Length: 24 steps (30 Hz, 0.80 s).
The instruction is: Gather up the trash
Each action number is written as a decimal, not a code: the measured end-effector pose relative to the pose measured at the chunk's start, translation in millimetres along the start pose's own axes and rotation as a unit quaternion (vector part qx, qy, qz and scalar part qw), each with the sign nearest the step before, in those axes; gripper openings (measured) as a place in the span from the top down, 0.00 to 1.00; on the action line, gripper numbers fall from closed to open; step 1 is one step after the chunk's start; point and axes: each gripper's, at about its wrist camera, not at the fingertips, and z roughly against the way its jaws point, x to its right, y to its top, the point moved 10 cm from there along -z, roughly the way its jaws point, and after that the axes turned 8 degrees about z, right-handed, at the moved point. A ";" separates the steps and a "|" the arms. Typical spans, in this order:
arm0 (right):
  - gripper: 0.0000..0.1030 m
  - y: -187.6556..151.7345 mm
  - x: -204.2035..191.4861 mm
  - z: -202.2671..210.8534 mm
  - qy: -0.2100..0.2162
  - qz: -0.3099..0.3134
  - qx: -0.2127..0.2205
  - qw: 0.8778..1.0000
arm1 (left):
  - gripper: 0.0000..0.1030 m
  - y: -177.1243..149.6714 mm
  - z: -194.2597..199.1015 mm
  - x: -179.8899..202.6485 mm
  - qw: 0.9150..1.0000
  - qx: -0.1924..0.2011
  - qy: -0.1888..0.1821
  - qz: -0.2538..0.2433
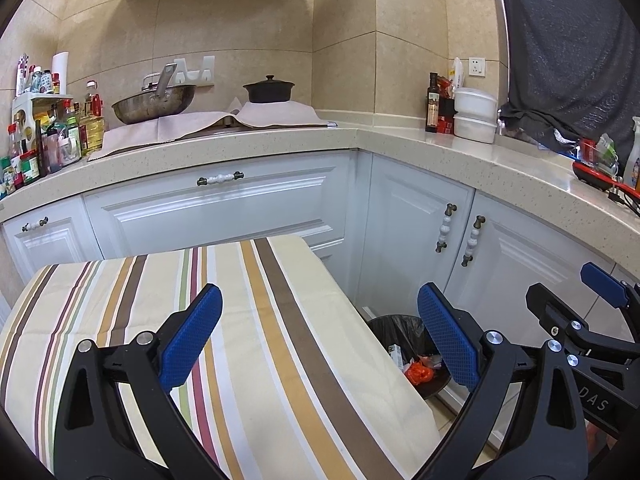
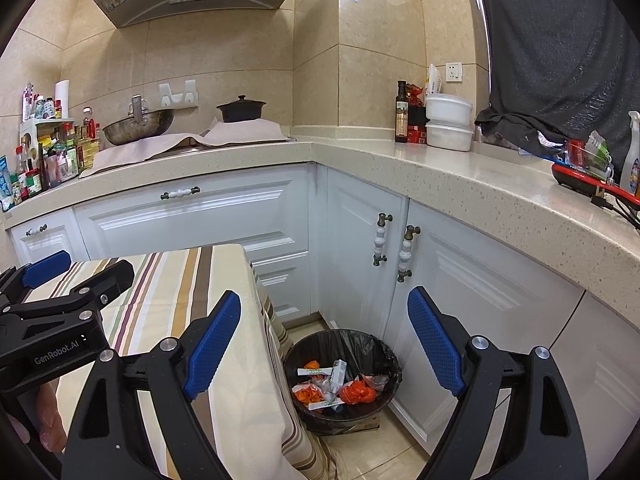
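Orange wrappers and cartons (image 2: pixel 338 384) already lie in the black-lined bin (image 2: pixel 384 350) beside the striped table (image 1: pixel 248 320) (bare) — left gripper (image 1: pixel 320 334) and right gripper (image 2: pixel 324 344) both spread, holding nothing — collection looks finished, next likely retreat.

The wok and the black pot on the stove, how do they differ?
The wok is bare, worn metal, wide and shallow, and open, with a utensil handle sticking up out of it. The black pot is dark and matte, smaller and deeper, and closed by a knobbed lid. The wok stands left of the pot. Both stand on the pale cloth spread over the stove.
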 end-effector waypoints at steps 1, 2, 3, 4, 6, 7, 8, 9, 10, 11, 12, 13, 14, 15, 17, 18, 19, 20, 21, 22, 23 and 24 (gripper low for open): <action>0.19 -0.2 0.2 0.2 0.000 0.000 0.000 1.000 | 0.07 -0.1 0.0 -0.3 1.000 0.001 0.001 0.000; 0.19 -0.3 0.2 0.2 0.000 0.000 0.000 1.000 | 0.07 -0.5 0.2 0.0 1.000 0.001 0.001 0.000; 0.19 -0.7 0.4 0.4 0.000 0.000 -0.001 1.000 | 0.07 -0.7 0.1 0.0 1.000 0.001 0.000 0.000; 0.19 -1.1 0.5 0.4 0.000 0.000 -0.002 1.000 | 0.07 -1.1 0.1 0.0 1.000 0.000 0.000 0.000; 0.19 -2.2 0.9 -0.3 0.001 0.000 -0.003 1.000 | 0.07 -1.2 -0.2 0.1 1.000 -0.002 0.000 -0.001; 0.19 -2.4 0.8 -0.6 0.001 0.000 -0.004 1.000 | 0.07 -1.4 -0.6 0.2 1.000 -0.002 0.000 -0.002; 0.19 -2.7 0.8 -0.7 0.001 0.000 -0.004 1.000 | 0.07 -1.2 -1.4 -0.2 1.000 -0.003 0.000 -0.002; 0.19 -3.0 0.6 -0.9 0.001 0.000 -0.005 1.000 | 0.07 -1.6 -1.7 -0.5 1.000 -0.004 0.001 -0.003; 0.19 -3.2 0.5 -0.9 0.001 0.000 -0.005 1.000 | 0.07 -2.1 -2.0 -0.4 1.000 -0.004 0.001 -0.002; 0.19 -3.1 0.6 -1.5 0.001 0.000 -0.005 1.000 | 0.07 -2.6 -2.5 -0.6 1.000 -0.005 0.001 -0.002; 0.19 -3.1 0.6 -1.5 0.000 0.001 -0.005 1.000 | 0.07 -3.1 -3.0 -1.1 1.000 -0.006 0.002 -0.001; 0.19 -3.2 0.5 -1.6 0.000 0.000 -0.005 1.000 | 0.07 -3.7 -3.6 -1.2 1.000 -0.008 0.001 0.001; 0.19 -3.5 0.8 -1.5 0.000 0.000 -0.006 1.000 | 0.07 -4.1 -4.5 -1.2 1.000 -0.011 -0.001 0.003; 0.19 -3.5 0.8 -2.2 0.000 0.000 -0.006 1.000 | 0.06 -4.7 -4.9 -1.3 1.000 -0.013 -0.004 0.006; 0.19 -4.4 1.2 -2.6 0.000 0.000 -0.007 1.000 | 0.05 -5.0 -5.5 -1.7 1.000 -0.013 -0.001 0.005; 0.19 -5.0 1.1 -3.1 0.000 0.000 -0.008 1.000 | 0.05 -4.8 -4.9 -1.4 1.000 -0.010 0.000 0.002; 0.19 -5.6 1.0 -3.5 0.000 0.000 -0.009 1.000 | 0.05 -4.7 -4.7 -0.5 1.000 -0.009 0.000 0.001; 0.19 -6.1 0.6 -3.7 0.000 0.000 -0.009 1.000 | 0.05 -4.7 -4.7 -0.1 1.000 -0.008 0.000 0.000; 0.19 -6.6 0.4 -4.0 0.000 0.001 -0.010 1.000 | 0.05 -4.7 -5.0 0.5 1.000 -0.008 -0.001 -0.001; 0.19 -7.0 0.1 -4.4 0.000 0.001 -0.011 1.000 | 0.05 -4.8 -5.4 0.9 1.000 -0.009 -0.001 -0.002; 0.19 -7.3 -0.2 -4.6 0.000 0.001 -0.011 1.000 | 0.05 -5.3 -5.5 1.3 1.000 -0.009 -0.001 -0.002; 0.19 -7.6 -0.4 -4.8 0.001 0.001 -0.011 1.000 | 0.05 -5.5 -5.8 1.3 1.000 -0.010 -0.001 -0.003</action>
